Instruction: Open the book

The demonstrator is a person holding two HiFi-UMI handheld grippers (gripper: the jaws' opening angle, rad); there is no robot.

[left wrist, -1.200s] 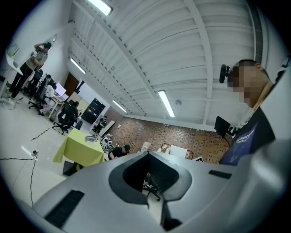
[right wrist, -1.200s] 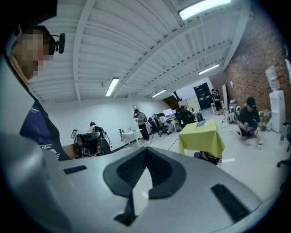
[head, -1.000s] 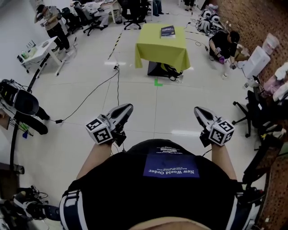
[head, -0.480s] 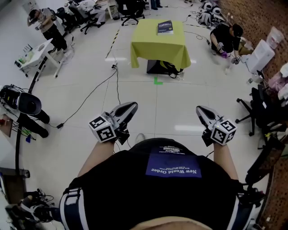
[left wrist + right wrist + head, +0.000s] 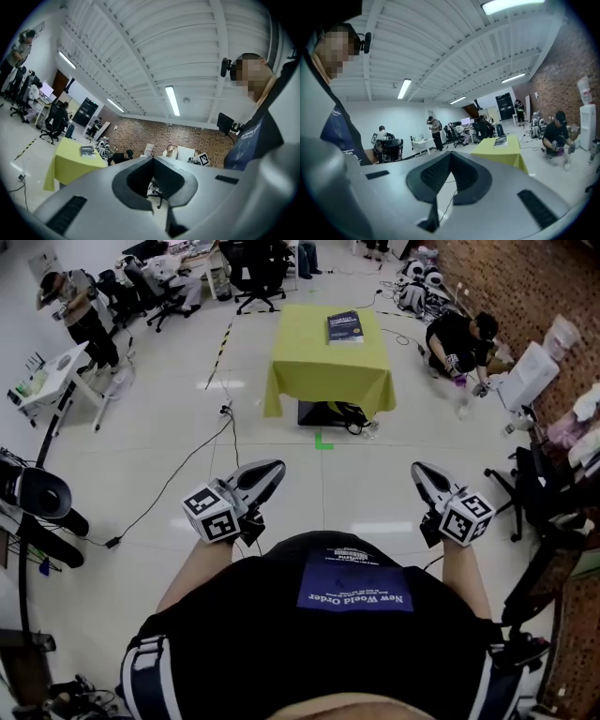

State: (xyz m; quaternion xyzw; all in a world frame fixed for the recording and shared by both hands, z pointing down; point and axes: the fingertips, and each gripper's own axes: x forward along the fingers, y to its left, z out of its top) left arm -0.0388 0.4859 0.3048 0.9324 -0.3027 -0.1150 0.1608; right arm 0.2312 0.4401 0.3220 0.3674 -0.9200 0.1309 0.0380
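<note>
A dark blue book (image 5: 345, 327) lies closed on a small table under a yellow-green cloth (image 5: 328, 371), far ahead across the white floor. My left gripper (image 5: 275, 468) and right gripper (image 5: 416, 469) are held out at waist height, a long way short of the table. Both are shut with nothing between the jaws. In the left gripper view the book (image 5: 87, 150) shows small on the table (image 5: 70, 164), left of the shut left gripper (image 5: 152, 163). In the right gripper view the book (image 5: 501, 139) and table (image 5: 502, 152) sit right of the shut right gripper (image 5: 449, 157).
A black bag (image 5: 328, 413) sits under the table, with a green tape mark (image 5: 323, 440) on the floor in front. A black cable (image 5: 178, 474) runs across the floor at left. A person (image 5: 459, 343) crouches right of the table. Office chairs (image 5: 253, 268) stand behind it.
The table and book have drawn closer and lower in the head view as I walk toward them. Both grippers stay shut, held out in front.
</note>
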